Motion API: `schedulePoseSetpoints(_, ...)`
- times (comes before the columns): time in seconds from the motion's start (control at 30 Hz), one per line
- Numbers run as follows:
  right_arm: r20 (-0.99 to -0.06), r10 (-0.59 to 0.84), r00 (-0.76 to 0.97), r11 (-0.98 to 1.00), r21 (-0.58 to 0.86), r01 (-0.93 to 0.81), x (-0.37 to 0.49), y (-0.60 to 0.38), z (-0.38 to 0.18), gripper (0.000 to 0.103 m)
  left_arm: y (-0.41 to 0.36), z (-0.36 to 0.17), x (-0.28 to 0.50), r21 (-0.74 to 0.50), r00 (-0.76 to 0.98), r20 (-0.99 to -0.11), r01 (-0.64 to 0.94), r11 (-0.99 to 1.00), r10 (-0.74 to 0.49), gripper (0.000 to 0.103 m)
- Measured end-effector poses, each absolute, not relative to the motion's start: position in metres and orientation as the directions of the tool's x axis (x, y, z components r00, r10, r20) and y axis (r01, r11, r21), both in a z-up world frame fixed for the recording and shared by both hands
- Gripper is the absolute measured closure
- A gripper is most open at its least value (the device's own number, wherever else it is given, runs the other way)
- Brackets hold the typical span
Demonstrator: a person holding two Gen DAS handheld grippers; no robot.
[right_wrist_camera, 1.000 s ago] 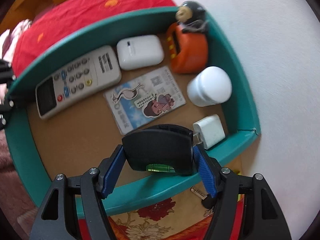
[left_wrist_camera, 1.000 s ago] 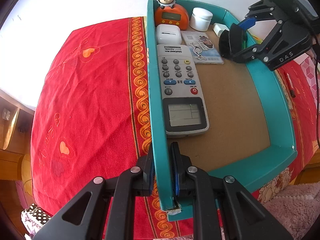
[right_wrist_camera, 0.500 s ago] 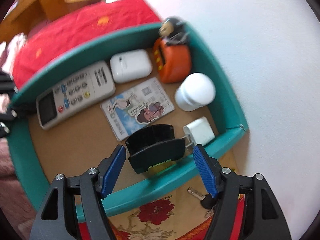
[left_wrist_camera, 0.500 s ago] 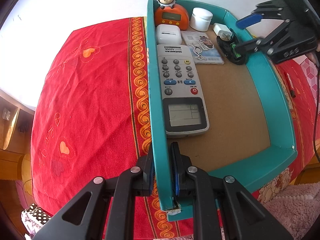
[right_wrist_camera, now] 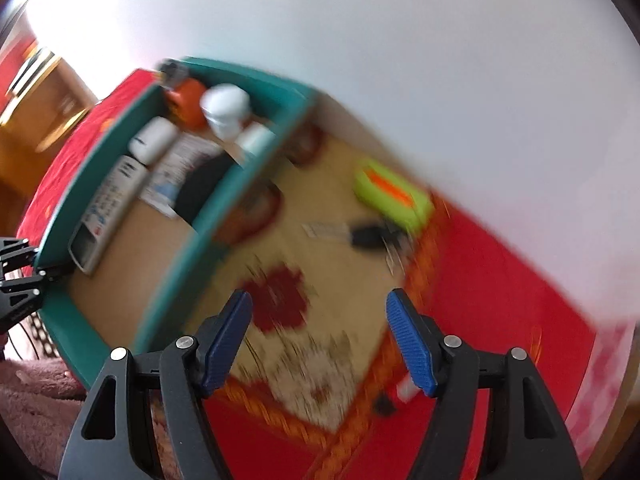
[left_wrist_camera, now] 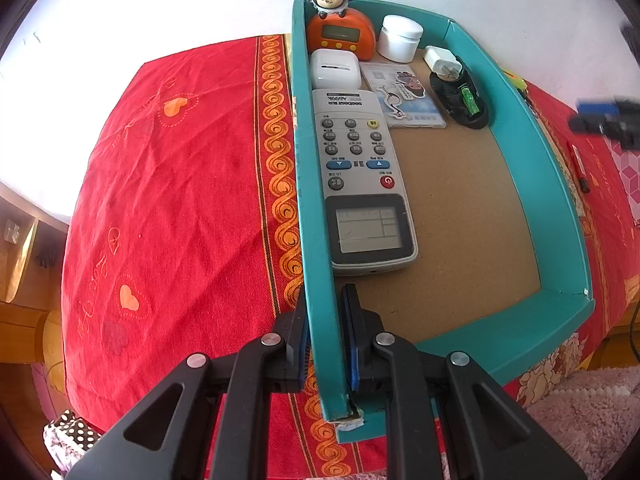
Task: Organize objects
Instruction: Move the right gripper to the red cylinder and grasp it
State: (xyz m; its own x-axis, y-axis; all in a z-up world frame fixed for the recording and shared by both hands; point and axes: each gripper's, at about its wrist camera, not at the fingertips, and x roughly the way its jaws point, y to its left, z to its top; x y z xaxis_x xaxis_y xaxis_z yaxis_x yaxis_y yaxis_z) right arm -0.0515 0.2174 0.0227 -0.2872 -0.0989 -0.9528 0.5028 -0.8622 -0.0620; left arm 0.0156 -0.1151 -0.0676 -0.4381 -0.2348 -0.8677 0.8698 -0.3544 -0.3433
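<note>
1. The left gripper point(left_wrist_camera: 325, 344) is clenched on the near side wall of the teal tray point(left_wrist_camera: 316, 216), one pad outside the wall and one inside.
2. The tray is a long, shallow box with a brown floor. Its long axis runs straight away from the left jaws toward the white wall; it sits on a red cloth point(left_wrist_camera: 180, 200) with an orange scroll border.
3. Just ahead of the inner left pad lies a grey remote control point(left_wrist_camera: 362, 184), lengthwise along the clamped wall, its screen end nearest the jaws and its buttons farther off.
4. Beyond the remote, at the far end: a white earbud case point(left_wrist_camera: 334, 68), an orange clock with a monkey figure point(left_wrist_camera: 340, 32), a white jar point(left_wrist_camera: 400, 38), a printed card point(left_wrist_camera: 404, 94), a white charger point(left_wrist_camera: 440, 62) and a black holder with a green part point(left_wrist_camera: 460, 98) leaning by the opposite wall.
5. The right gripper point(right_wrist_camera: 320, 340) stands released, blue pads wide apart with nothing between them, above the cloth outside the tray, which lies to the left of its jaws.
6. Ahead of the right jaws, blurred: a yellow-green case with an orange stripe point(right_wrist_camera: 392, 196) and a black key-like item point(right_wrist_camera: 368, 234).
</note>
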Motion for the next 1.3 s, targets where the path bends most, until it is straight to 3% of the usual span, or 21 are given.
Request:
schedulePoseSetpoints(0.53, -0.975, -0.031, -0.219, -0.985, -0.007, 0.174, -0.032, 0.293, -0.025, 0.033, -0.117, -0.066, 0.012, -0.345, -0.436, -0.868, 0.874, -0.341, -0.239, 0.09)
schedulePoseSetpoints(1.03, -0.975, -0.049, -0.217, -0.998, 0.04, 0.046, -0.047, 0.3, -0.037, 0.056, -0.117, -0.066, 0.01, -0.358, -0.421, -0.861, 0.9, -0.249, -0.283, 0.09)
schedulePoseSetpoints(1.17, -0.972, -0.008, -0.236, -0.998, -0.005, 0.055, -0.047, 0.295, -0.036, 0.077, -0.117, -0.066, 0.009, -0.359, -0.421, -0.861, 0.9, -0.246, -0.285, 0.09)
schedulePoseSetpoints(1.3, -0.971, -0.021, -0.237, -0.998, 0.005, 0.069, -0.045, 0.29, -0.035, 0.082, -0.118, -0.066, 0.009, -0.359, -0.42, -0.861, 0.901, -0.244, -0.285, 0.09)
